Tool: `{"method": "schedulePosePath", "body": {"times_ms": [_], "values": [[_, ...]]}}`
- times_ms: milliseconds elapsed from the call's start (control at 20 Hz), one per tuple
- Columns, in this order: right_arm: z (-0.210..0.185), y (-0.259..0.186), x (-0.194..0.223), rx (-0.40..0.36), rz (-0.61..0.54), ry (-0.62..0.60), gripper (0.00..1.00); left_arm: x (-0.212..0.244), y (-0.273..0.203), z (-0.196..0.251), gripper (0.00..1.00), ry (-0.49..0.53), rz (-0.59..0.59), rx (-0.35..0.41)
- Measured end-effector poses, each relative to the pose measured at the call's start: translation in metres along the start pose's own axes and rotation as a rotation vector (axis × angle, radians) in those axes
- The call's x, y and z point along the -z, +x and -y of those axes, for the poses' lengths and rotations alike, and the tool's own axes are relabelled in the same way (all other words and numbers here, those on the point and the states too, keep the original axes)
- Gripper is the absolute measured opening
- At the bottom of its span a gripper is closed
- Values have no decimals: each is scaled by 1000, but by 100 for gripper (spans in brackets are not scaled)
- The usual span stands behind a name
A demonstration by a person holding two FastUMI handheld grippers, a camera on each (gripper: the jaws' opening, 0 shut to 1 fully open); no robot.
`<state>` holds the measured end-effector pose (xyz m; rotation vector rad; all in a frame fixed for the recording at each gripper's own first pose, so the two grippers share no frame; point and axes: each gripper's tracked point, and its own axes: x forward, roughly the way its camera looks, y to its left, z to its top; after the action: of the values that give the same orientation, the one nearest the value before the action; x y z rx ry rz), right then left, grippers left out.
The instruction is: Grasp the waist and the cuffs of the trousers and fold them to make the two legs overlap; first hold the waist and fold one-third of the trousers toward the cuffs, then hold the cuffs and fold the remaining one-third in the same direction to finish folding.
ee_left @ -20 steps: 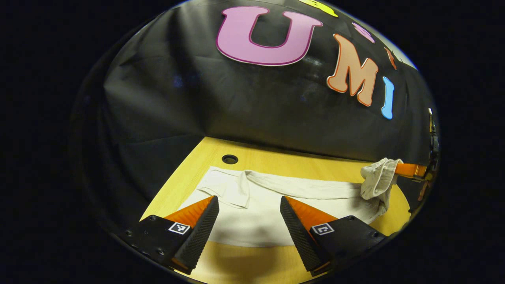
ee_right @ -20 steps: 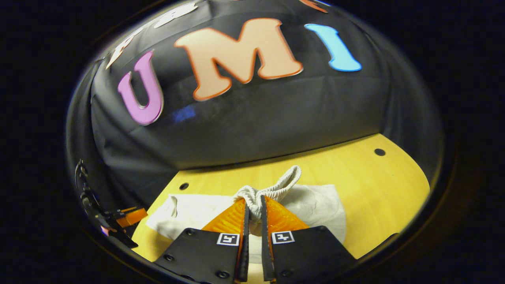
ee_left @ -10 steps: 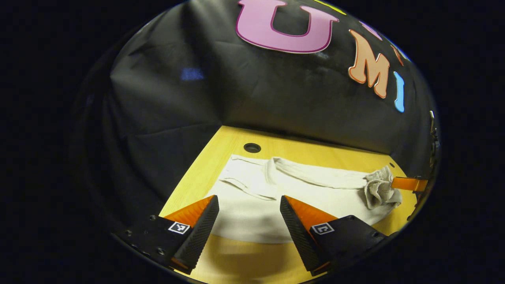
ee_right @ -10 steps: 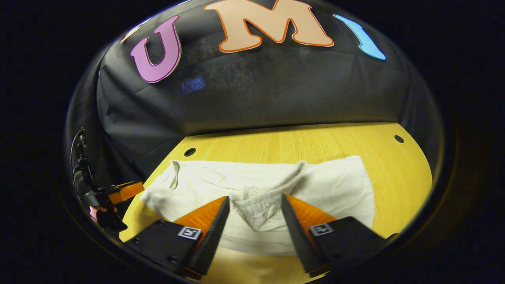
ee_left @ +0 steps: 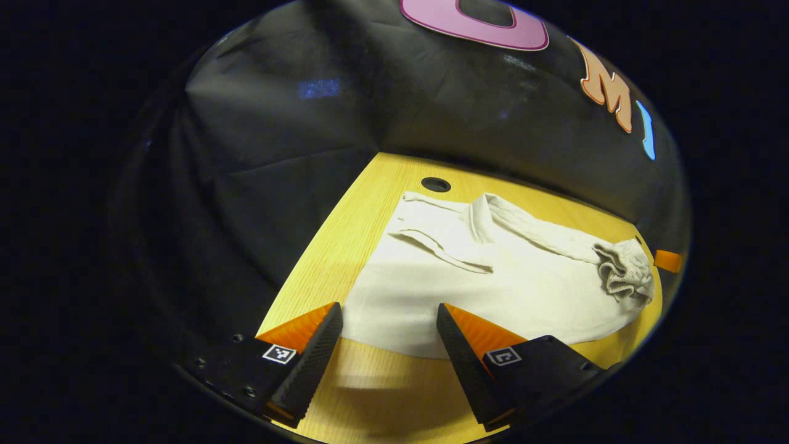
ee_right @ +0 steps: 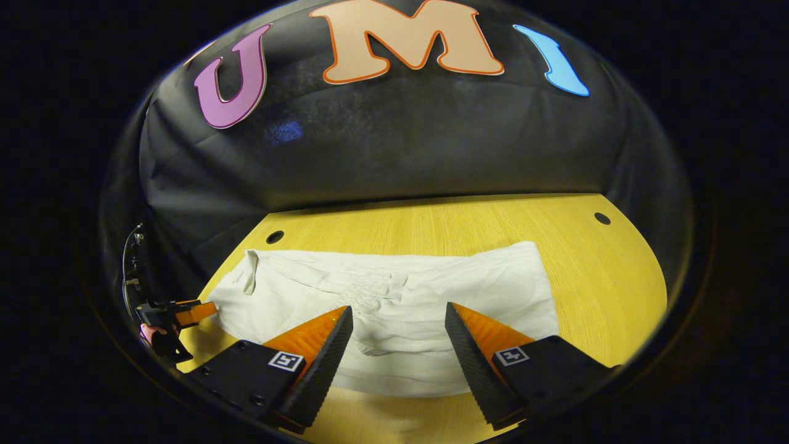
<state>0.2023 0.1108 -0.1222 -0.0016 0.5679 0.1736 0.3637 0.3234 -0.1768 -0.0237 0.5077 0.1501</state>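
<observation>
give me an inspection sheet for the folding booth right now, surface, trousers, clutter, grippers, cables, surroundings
Surface: wooden table with small round holes near its far edge.
Job's things: pale trousers lie flat on the table; a bunched, wrinkled part sits at one end.
Clutter: nothing seen.
Grippers: left gripper open, above the near edge of the trousers, holding nothing; right gripper open over the trousers, holding nothing.
Cables: a thin cable runs by the left gripper in the right gripper view.
Surroundings: black cloth wall behind the table.
</observation>
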Motion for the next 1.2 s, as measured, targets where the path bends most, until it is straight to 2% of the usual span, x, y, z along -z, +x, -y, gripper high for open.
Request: {"method": "schedulePosePath", "body": {"times_ms": [50, 100, 150, 200, 300, 350, 400, 450, 500, 550, 650, 700, 800, 900, 1200], "values": [[1, -1, 0, 1, -1, 26, 96, 2, 0, -3, 95, 2, -1, -2], [0, -2, -1, -7, 3, 66, 97, 2, 1, -4, 95, 11, 0, -5], [0, -5, -4, -14, 9, 111, 92, 4, 1, -5, 94, 21, -3, -7], [-1, -7, -6, -19, 15, 153, 97, 5, 2, -4, 94, 41, -3, -9], [4, -11, -11, -9, 34, 190, 97, 8, 1, -6, 94, 95, -10, -22], [8, -13, -13, 2, 43, 192, 92, 5, 2, -4, 94, 92, 1, -20], [12, -16, -16, 15, 51, 188, 96, 4, 1, -1, 90, 80, 7, -7], [16, -19, -18, 24, 57, 184, 92, 5, 3, 5, 84, 76, 7, 4], [17, -23, -18, 29, 62, 184, 96, 5, 4, 8, 74, 71, 10, 18], [19, -27, -19, 31, 67, 183, 96, 3, 5, 10, 69, 41, 26, 20], [22, -34, -19, 41, 74, 179, 96, 1, 3, 15, 18, -26, 48, 36], [24, -37, -18, 47, 78, 176, 96, 2, 6, 16, 17, -53, 52, 44], [28, -44, -17, 59, 82, 178, 96, 1, 2, 19, 5, -100, 61, 62], [34, -51, -15, 74, 86, 184, 96, 3, 1, 21, 0, -119, 57, 76], [53, -72, -14, 129, 108, 181, 96, -15, -10, 41, 0, -162, 82, 132]]}}
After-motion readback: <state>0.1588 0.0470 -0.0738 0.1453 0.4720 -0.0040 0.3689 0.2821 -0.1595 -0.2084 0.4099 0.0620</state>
